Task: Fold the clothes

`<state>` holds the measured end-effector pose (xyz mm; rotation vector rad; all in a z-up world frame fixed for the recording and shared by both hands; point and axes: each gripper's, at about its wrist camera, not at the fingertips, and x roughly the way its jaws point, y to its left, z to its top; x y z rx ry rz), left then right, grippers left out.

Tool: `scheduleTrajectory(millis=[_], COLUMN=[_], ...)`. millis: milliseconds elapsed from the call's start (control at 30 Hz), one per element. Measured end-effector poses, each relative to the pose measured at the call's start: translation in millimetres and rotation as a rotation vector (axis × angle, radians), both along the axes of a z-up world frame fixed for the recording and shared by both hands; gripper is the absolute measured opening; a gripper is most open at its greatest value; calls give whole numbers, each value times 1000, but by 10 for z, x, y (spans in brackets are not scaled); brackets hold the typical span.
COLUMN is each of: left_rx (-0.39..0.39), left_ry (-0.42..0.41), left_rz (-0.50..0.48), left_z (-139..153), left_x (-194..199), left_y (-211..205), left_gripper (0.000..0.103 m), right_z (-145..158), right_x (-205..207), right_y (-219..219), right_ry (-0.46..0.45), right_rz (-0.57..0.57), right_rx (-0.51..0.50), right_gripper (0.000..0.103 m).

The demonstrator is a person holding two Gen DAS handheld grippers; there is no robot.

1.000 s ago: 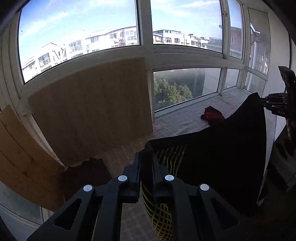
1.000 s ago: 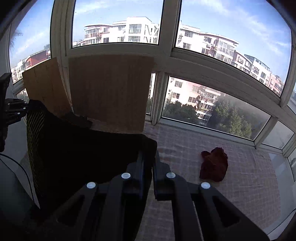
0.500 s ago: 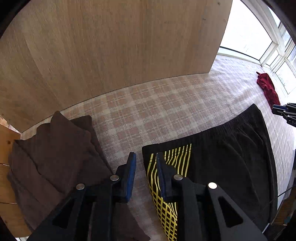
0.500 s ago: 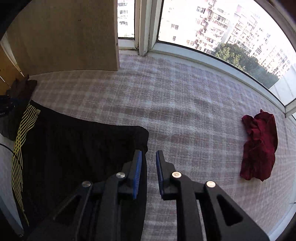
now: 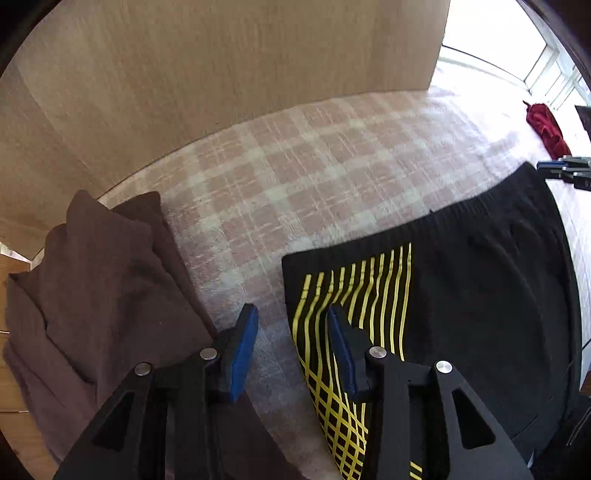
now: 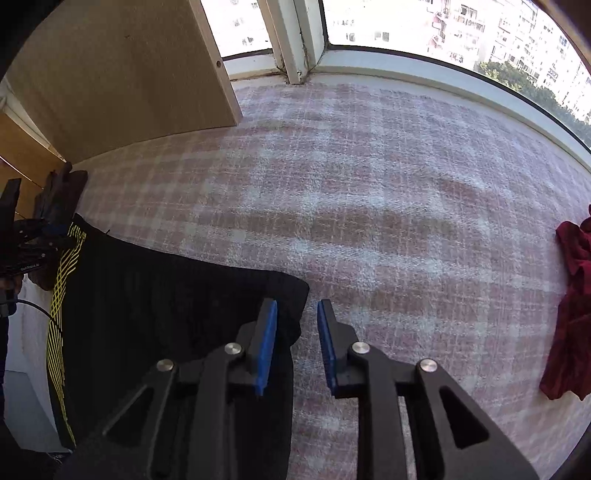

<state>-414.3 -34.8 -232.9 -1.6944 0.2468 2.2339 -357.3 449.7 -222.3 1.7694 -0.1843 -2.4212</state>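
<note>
Black shorts with yellow stripes (image 5: 461, 280) lie flat on the pink checked cloth (image 5: 314, 166). My left gripper (image 5: 291, 325) is open and empty just above the shorts' left corner by the yellow stripes. My right gripper (image 6: 295, 317) is open and empty over the shorts' right corner (image 6: 288, 291). The shorts also show in the right wrist view (image 6: 147, 295). The right gripper shows at the right edge of the left wrist view (image 5: 565, 170); the left gripper shows at the left edge of the right wrist view (image 6: 33, 240).
A folded brown garment (image 5: 99, 280) lies left of the shorts. A crumpled red garment (image 6: 569, 314) lies at the far right. A wooden board (image 5: 221, 74) leans against the window (image 6: 443, 33) behind.
Both grippers lowered the shorts from the air onto the cloth and opened, letting go of the corners. The views tilted down from the windows to the surface.
</note>
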Motion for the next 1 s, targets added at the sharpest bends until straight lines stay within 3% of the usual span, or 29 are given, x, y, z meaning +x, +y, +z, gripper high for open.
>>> scheduleTrajectory(millis=[100, 200, 400, 467, 533, 600, 633, 667, 700, 800, 867, 933, 1000], left_rx=[33, 41, -6, -6, -3, 5, 3, -4, -12, -3, 25, -21, -72], left_ry=[35, 28, 13, 9, 2, -1, 2, 7, 13, 30, 40, 49, 57], left_rz=[33, 10, 38, 37, 28, 1, -19, -36, -52, -44, -20, -25, -32], left_z=[181, 226, 95, 49, 8, -16, -16, -16, -16, 34, 101, 68, 28], left_x=[46, 105, 11, -11, -23, -16, -3, 14, 32, 40, 29, 20, 12], left_y=[-46, 25, 14, 22, 48, 112, 152, 188, 223, 202, 111, 95, 84], left_gripper=[35, 37, 42, 43, 43, 40, 37, 21, 16, 9, 9, 9, 16], right_z=[12, -17, -155, -174, -159, -127, -105, -73, -38, 73, 154, 179, 73], right_x=[32, 16, -44, -49, -55, -51, -46, -36, -25, 27, 57, 7, -68], right_y=[47, 91, -89, -141, -175, -160, -149, -148, -149, -152, -148, -191, -272], right_ry=[0, -22, -58, -65, -58, -52, -48, -39, -29, 0, 24, 42, 35], right_rz=[3, -6, 48, 59, 65, 57, 52, 52, 53, 52, 47, 45, 63], right_rx=[2, -33, -70, -88, -67, -74, -77, -74, -71, -65, -60, -31, 51], right_gripper=[24, 37, 37, 34, 14, 8, 7, 7, 6, 6, 6, 6, 6])
